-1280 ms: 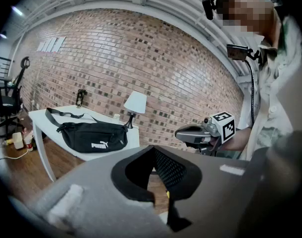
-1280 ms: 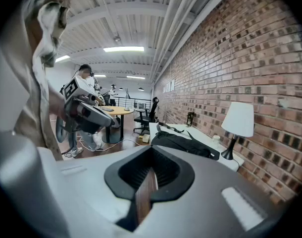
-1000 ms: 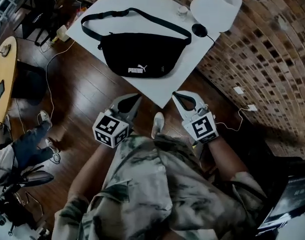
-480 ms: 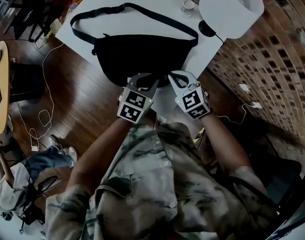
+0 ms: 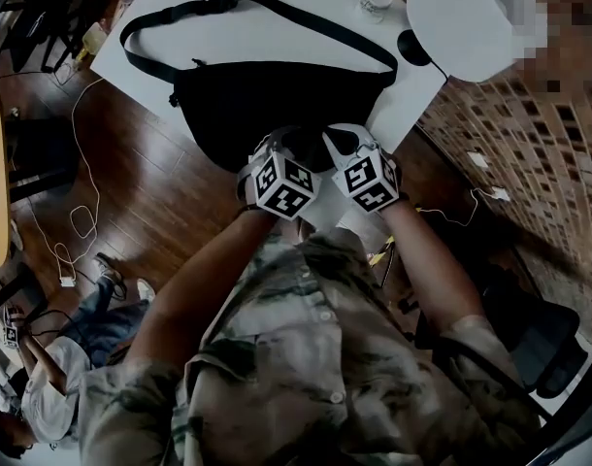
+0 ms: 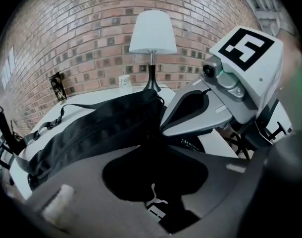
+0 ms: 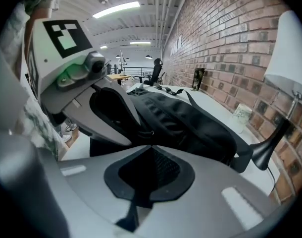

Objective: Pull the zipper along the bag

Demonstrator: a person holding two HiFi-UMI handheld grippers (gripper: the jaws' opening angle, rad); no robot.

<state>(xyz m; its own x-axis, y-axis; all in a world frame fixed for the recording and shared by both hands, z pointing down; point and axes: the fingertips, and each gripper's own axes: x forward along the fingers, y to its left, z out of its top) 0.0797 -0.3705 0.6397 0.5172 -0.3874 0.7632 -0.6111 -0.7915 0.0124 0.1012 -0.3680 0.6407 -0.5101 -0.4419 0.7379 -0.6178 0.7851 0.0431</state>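
Observation:
A black waist bag (image 5: 267, 95) with a white logo lies on the white table (image 5: 228, 37), its strap (image 5: 277, 13) looped behind it. Both grippers reach its near edge side by side. The jaws of my left gripper (image 5: 274, 146) are opening, tips slightly apart over the cloth (image 6: 101, 123), pressing on nothing. My right gripper (image 5: 341, 142) is shut, its tips (image 7: 150, 147) resting against the bag (image 7: 190, 123); whether they pinch cloth is hidden. A small metal ring (image 7: 146, 132) on the bag shows just beyond them, beside the left gripper's jaw (image 7: 111, 118).
A white lamp (image 5: 461, 17) and a small cup (image 5: 377, 1) stand at the table's far right corner, against the brick wall (image 5: 509, 134). Cables (image 5: 78, 221) trail over the wooden floor at the left, where a person's legs (image 5: 102, 299) show.
Both grippers have moved forward from over the floor to the bag's near edge. The left gripper's jaws have parted. The right gripper has stayed shut.

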